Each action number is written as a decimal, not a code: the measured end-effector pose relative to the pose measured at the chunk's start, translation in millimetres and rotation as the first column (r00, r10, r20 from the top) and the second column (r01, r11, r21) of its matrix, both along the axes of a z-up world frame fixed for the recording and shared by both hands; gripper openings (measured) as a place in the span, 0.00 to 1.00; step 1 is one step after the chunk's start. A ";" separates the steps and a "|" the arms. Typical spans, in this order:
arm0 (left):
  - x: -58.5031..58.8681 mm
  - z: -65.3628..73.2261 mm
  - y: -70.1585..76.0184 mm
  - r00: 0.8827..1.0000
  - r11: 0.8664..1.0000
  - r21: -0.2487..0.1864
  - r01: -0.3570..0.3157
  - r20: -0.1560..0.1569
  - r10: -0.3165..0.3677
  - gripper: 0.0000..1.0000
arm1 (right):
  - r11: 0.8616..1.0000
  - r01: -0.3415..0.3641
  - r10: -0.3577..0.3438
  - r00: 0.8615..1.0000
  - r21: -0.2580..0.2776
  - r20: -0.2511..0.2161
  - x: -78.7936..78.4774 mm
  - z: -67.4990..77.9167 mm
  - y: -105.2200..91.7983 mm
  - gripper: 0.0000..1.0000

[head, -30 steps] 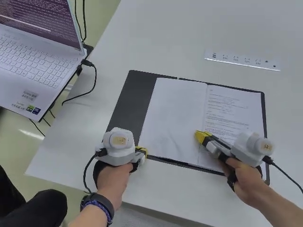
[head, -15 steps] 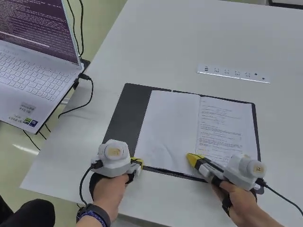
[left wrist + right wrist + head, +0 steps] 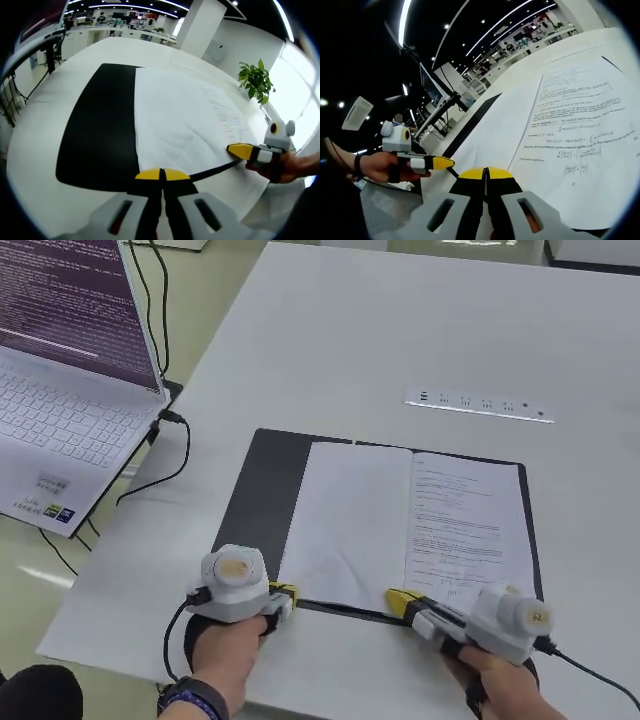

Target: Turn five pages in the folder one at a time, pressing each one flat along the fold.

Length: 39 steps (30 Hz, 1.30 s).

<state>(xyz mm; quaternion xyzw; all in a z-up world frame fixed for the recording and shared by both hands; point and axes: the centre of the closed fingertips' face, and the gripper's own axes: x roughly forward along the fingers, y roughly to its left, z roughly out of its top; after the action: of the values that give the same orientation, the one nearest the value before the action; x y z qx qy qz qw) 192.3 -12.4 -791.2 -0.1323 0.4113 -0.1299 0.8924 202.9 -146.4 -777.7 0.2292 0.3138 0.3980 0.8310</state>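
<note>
The folder (image 3: 262, 490) lies open near the worktop's (image 3: 380, 330) front edge, with a blank page (image 3: 345, 515) on the left and a printed page (image 3: 462, 525) on the right. The left gripper (image 3: 285, 593), fingers clenched on nothing, sits at the folder's near edge. The right gripper (image 3: 398, 600), fingers likewise pressed together, rests at the foot of the fold. Bare worktop runs beyond the folder to a power strip (image 3: 478, 405). A laptop (image 3: 60, 390) and its cable (image 3: 165, 455) lie well apart on the left.
</note>
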 end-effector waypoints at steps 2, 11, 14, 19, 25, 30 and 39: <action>0.0 0.2 -0.1 1.000 1.000 -0.002 -0.001 0.000 0.001 0.00 | 1.000 -0.003 0.003 1.000 -0.005 -0.004 -1.7 -0.6 -0.2 0.00; 0.5 -0.1 0.0 1.000 1.000 -0.012 0.005 0.007 -0.005 0.00 | 1.000 0.029 -0.029 0.998 0.000 -0.049 -2.3 -1.2 -1.1 0.00; -0.2 0.0 -0.4 1.000 1.000 -0.027 -0.007 0.010 0.007 0.00 | 0.997 0.080 -0.079 0.994 0.013 -0.068 -1.8 1.4 -4.5 0.00; 0.1 0.8 -2.6 1.000 1.000 -0.016 0.008 0.008 -0.008 0.00 | 0.993 0.118 -0.117 0.990 0.007 -0.073 -5.4 5.6 -10.4 0.04; -3.5 13.5 -17.9 0.995 0.995 -0.031 0.094 0.039 -0.092 0.12 | 0.990 0.141 -0.142 0.989 -0.030 -0.039 -6.1 16.8 -24.0 0.14; -6.3 27.0 -23.8 0.987 0.989 -0.028 0.147 0.069 -0.145 0.20 | 0.985 0.163 -0.163 0.987 -0.052 0.001 -6.3 29.1 -37.2 0.20; -9.4 54.4 -32.0 0.961 0.971 0.025 0.239 0.138 -0.240 0.31 | 0.973 0.191 -0.185 0.981 -0.127 0.056 -11.8 37.6 -74.3 0.32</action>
<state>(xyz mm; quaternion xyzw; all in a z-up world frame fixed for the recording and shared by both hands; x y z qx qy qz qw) 182.9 -44.5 -736.8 -0.0687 0.3610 -0.2441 0.8974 191.1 -220.7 -740.0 0.1936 0.2980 0.3009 0.8850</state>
